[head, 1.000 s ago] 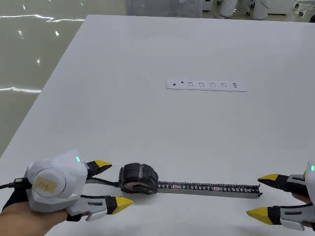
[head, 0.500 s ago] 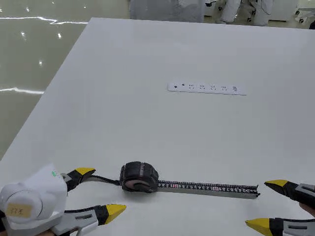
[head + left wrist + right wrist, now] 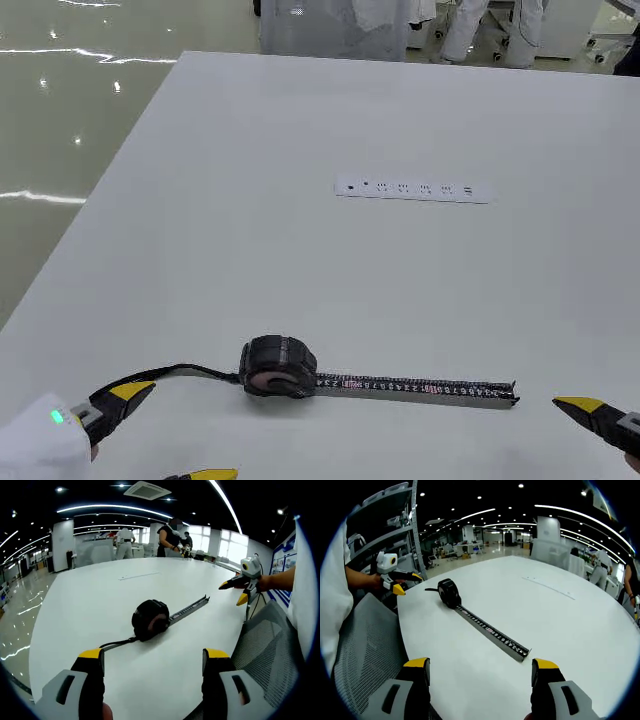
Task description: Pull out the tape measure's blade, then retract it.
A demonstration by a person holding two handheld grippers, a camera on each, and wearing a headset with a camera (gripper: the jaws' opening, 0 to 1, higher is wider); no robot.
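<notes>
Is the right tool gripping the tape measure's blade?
No, the right tool is open and the blade lies free on the table ahead of it.

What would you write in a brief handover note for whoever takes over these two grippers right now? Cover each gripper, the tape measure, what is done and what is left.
Left gripper: open, empty, just short of the tape measure's case, not touching it.
Right gripper: open, empty, just past the tip of the blade, not touching it.
The case sits on the white table; the blade lies pulled out flat.
Done: blade out. Left: retract it.
</notes>
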